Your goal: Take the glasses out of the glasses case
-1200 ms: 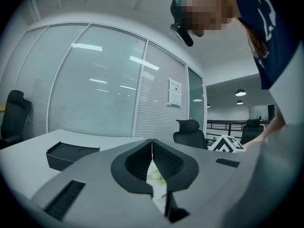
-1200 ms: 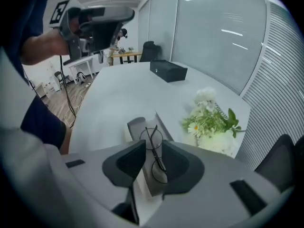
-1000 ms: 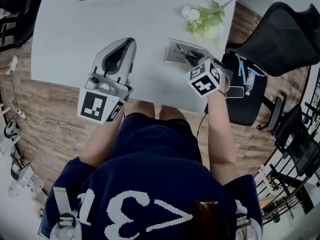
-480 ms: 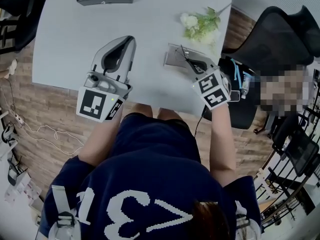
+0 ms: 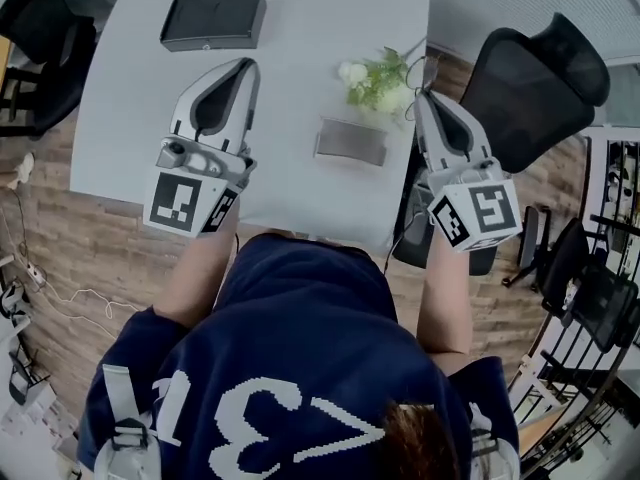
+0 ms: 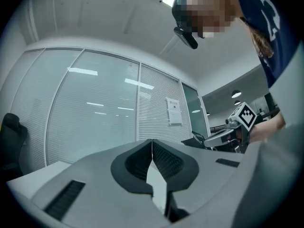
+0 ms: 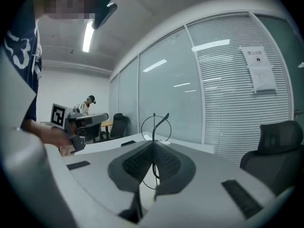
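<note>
The grey glasses case [image 5: 350,141] lies on the white table [image 5: 300,28] near its front edge, with no glasses showing in it. To the right of the case my right gripper [image 5: 425,96] is raised off the table. It is shut on the thin wire-framed glasses [image 7: 161,119], whose round rim sticks up past the jaw tips of the right gripper [image 7: 153,144] in the right gripper view. Left of the case my left gripper [image 5: 245,65] hovers over the table. The left gripper [image 6: 152,141] is shut, with nothing between its jaws.
A black box [image 5: 213,20] sits at the table's far side. A bunch of white flowers [image 5: 375,78] lies just behind the case, close to the right gripper. A black office chair [image 5: 530,73] stands right of the table. Glass partitions lie beyond.
My right gripper has lifted away from the case and swung up to the right with the glasses in its jaws. The left gripper has hardly moved.
</note>
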`<state>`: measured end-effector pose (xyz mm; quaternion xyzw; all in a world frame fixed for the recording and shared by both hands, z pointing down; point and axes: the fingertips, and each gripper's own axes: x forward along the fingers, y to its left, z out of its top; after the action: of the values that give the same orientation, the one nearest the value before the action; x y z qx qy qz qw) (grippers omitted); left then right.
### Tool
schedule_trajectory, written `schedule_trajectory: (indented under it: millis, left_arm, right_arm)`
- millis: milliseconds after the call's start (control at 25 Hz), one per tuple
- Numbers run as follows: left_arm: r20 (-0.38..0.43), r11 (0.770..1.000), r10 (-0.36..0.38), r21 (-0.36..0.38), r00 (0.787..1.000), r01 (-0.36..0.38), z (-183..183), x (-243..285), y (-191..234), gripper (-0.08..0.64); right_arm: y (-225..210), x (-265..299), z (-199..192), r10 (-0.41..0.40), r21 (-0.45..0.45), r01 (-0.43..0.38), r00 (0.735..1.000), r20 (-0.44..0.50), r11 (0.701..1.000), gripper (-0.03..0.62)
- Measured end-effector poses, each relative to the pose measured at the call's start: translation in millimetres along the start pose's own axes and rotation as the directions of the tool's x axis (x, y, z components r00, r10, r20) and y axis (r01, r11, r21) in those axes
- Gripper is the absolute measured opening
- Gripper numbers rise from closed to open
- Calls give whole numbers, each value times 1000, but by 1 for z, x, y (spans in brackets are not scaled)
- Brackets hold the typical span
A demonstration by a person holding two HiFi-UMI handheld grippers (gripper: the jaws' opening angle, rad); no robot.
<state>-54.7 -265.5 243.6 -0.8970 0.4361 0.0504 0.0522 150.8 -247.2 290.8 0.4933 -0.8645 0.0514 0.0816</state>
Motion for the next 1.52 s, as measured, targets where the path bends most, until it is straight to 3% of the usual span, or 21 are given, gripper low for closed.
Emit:
schedule_trajectory:
  millis: [280, 520, 600, 720, 840, 960, 1080, 1200, 1360, 1440, 1520]
  left_arm:
    - [17, 996, 78, 48, 997, -79, 16, -16, 11, 17]
    - [-1, 972, 224, 74, 975, -223, 19, -68, 51, 17]
    - [-11, 959, 275, 77, 961, -273, 17, -91, 61, 17]
    - [-40, 938, 344, 72, 938, -340, 6, -120, 68, 17]
    - [-78, 928, 372, 58, 925, -369, -10, -141, 71, 17]
    - [-120, 917, 400, 35, 909, -398, -28, -159, 74, 17]
    - [-157, 907, 418, 15, 895, -421, -44, -175, 76, 17]
    - [-187, 900, 430, 2, 884, -437, -56, -187, 75, 17]
    - [-197, 896, 434, -6, 879, -444, -63, -193, 77, 17]
    - [-192, 898, 431, -6, 882, -440, -62, -193, 77, 17]
    - [-178, 901, 427, -1, 886, -434, -56, -191, 79, 17]
  right_arm:
    - [39, 10, 25, 135, -34, -134, 990, 29, 990, 26]
    - [104, 54, 31, 310, -62, -308, 951, 19, 949, 26]
    - [126, 68, 20, 358, -66, -358, 934, -16, 931, 26]
    - [155, 90, -25, 407, -72, -420, 901, -149, 905, 26]
    - [179, 109, -97, 403, -91, -456, 850, -339, 885, 26]
    - [195, 118, -183, 402, -45, -487, 765, -504, 872, 26]
    - [203, 112, -246, 388, 7, -487, 688, -613, 873, 26]
    - [211, 102, -282, 359, 10, -486, 632, -687, 874, 26]
    - [213, 99, -300, 336, 6, -471, 621, -708, 882, 31]
    - [214, 99, -292, 348, 14, -470, 633, -691, 883, 83]
    - [212, 104, -272, 360, 24, -459, 664, -655, 888, 84]
